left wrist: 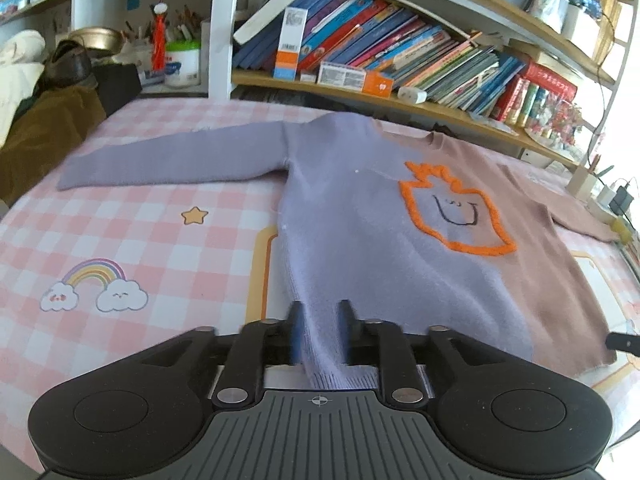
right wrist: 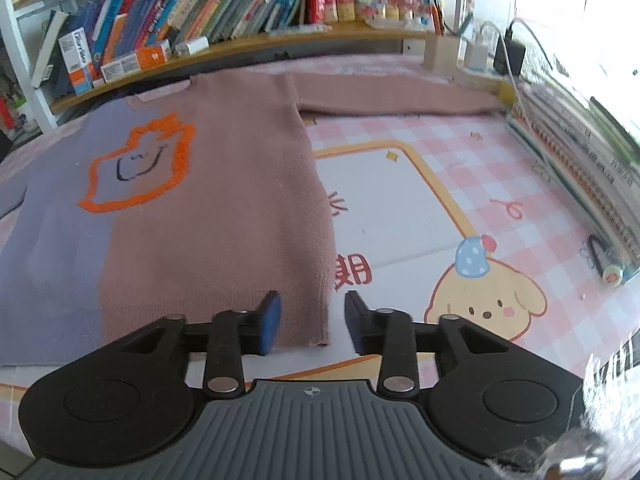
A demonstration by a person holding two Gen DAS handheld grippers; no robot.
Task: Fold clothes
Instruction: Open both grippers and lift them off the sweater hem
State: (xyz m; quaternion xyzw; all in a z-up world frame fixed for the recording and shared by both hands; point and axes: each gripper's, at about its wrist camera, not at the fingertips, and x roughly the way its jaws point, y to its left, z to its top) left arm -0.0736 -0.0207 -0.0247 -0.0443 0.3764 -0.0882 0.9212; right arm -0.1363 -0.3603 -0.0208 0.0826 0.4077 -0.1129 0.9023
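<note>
Two grippers meet a sweater spread flat on the checked cloth.
Your left gripper pinches the near lilac hem; your right gripper straddles the near pink corner, fingers spread.

Sweater on tablecloth (bookshelf behind)

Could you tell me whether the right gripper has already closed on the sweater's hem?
No, the right gripper is open, straddling the sweater hem's corner.
</note>
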